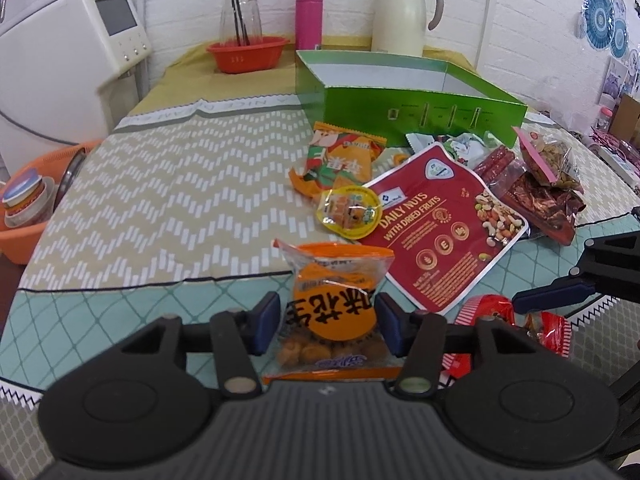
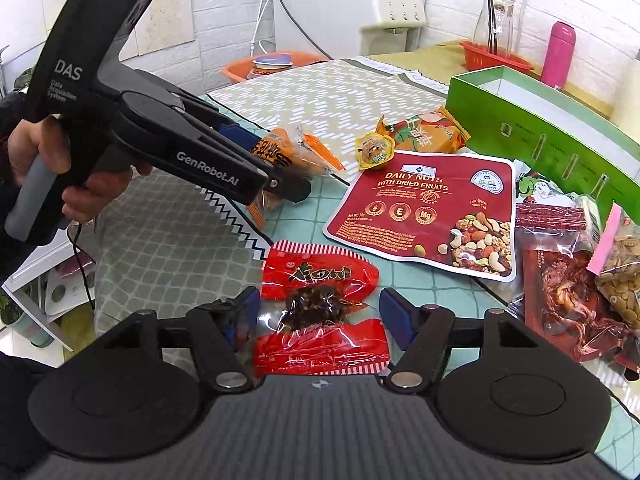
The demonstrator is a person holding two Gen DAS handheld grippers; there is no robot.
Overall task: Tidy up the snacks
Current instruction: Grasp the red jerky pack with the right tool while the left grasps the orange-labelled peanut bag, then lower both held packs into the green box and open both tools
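An orange snack packet (image 1: pixel 334 312) with black characters sits upright between the blue pads of my left gripper (image 1: pixel 328 324), which is shut on it. From the right wrist view this packet (image 2: pixel 288 148) hangs just above the tablecloth in the left gripper (image 2: pixel 272 164), which a hand holds. A red packet with dark contents (image 2: pixel 320 304) lies flat on the table. My right gripper (image 2: pixel 320 312) stands open around it, pads clear of both its sides. An open green box (image 1: pixel 420 116) stands behind the snack pile.
Loose snacks lie before the box: a red nuts pouch (image 1: pixel 440 232), a yellow jelly cup (image 1: pixel 348 212), an orange-green packet (image 1: pixel 344 156), dark red jerky (image 1: pixel 540 204). At the back stand an orange basin (image 1: pixel 248 54), a pink bottle (image 1: pixel 309 16) and a cream thermos (image 1: pixel 400 12).
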